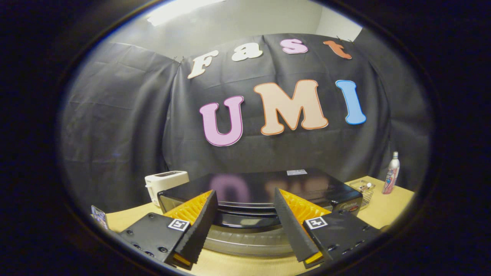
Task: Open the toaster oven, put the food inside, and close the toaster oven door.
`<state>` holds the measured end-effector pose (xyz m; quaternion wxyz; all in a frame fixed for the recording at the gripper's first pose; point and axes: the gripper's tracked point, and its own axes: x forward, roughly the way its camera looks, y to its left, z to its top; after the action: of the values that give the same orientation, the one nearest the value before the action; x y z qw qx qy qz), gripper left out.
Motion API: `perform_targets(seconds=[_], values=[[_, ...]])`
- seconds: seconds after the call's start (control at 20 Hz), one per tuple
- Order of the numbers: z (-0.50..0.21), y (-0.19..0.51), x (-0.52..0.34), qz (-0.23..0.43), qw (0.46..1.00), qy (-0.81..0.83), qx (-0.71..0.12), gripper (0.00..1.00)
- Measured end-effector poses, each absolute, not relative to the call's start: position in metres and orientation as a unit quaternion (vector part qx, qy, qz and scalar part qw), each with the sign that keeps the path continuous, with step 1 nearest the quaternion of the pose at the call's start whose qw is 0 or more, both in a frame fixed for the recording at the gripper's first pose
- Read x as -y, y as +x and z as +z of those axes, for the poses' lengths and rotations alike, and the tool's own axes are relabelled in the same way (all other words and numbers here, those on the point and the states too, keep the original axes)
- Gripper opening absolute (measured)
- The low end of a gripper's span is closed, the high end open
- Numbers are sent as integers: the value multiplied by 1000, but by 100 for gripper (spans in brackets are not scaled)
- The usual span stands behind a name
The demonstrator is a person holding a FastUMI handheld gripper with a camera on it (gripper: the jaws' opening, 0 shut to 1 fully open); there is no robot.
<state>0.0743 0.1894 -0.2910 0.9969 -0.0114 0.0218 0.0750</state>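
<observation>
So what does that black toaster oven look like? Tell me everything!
The toaster oven is a wide, low black box with a glossy flat top that mirrors the wall. A small pale sticker sits near its back edge. Its door looks shut, with a dark handle bar along the front. It stands on the wooden table, beside a white toaster. The open tongs sit either side of its handle.

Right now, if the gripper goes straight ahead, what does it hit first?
Probably the toaster oven: the open gripper points at its front edge, with the handle between the fingers. Depth is hard to judge, but nothing sits in between.
</observation>
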Motion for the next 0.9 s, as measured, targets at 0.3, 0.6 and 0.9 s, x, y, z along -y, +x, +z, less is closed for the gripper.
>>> perform_targets(seconds=[0.3,0.6,0.9], values=[[-300,24,-189,84,996,-31,-29,93],[-327,-26,-186,93,992,-37,-70,93],[-353,-51,-182,93,986,-24,-137,93]])
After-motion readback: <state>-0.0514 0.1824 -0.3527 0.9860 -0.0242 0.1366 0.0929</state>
